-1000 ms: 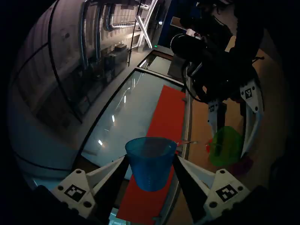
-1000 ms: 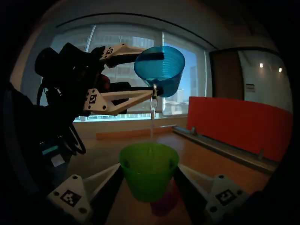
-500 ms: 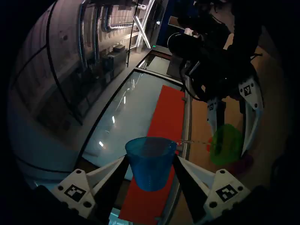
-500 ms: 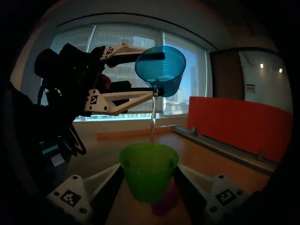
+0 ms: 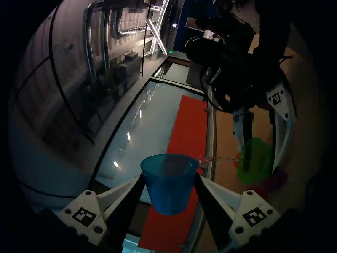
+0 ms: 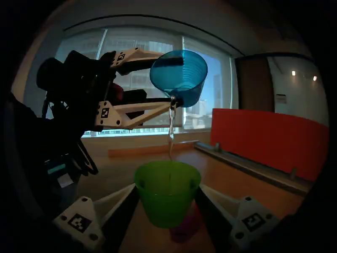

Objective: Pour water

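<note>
My left gripper (image 5: 169, 189) is shut on a blue cup (image 5: 169, 181), tipped over on its side. In the right gripper view that blue cup (image 6: 180, 76) hangs above, and a thin stream of water (image 6: 170, 130) falls from its rim into a green cup (image 6: 167, 192). My right gripper (image 6: 167, 202) is shut on the green cup, which stands upright. A pink cup (image 6: 187, 225) shows just below and behind the green one. In the left gripper view the green cup (image 5: 254, 160) sits between the right gripper's white fingers (image 5: 281, 126).
A wooden table top (image 6: 236, 181) runs under both cups. A red panel (image 6: 269, 139) stands along its right side, with a metal rail (image 6: 248, 166) at its foot. Big windows (image 6: 126, 55) lie behind. A person's dark sleeve (image 6: 29, 147) holds the left gripper.
The water keeps running from the blue cup into the green one. The blue cup has tilted slightly further; both grippers hold nearly the same place.
</note>
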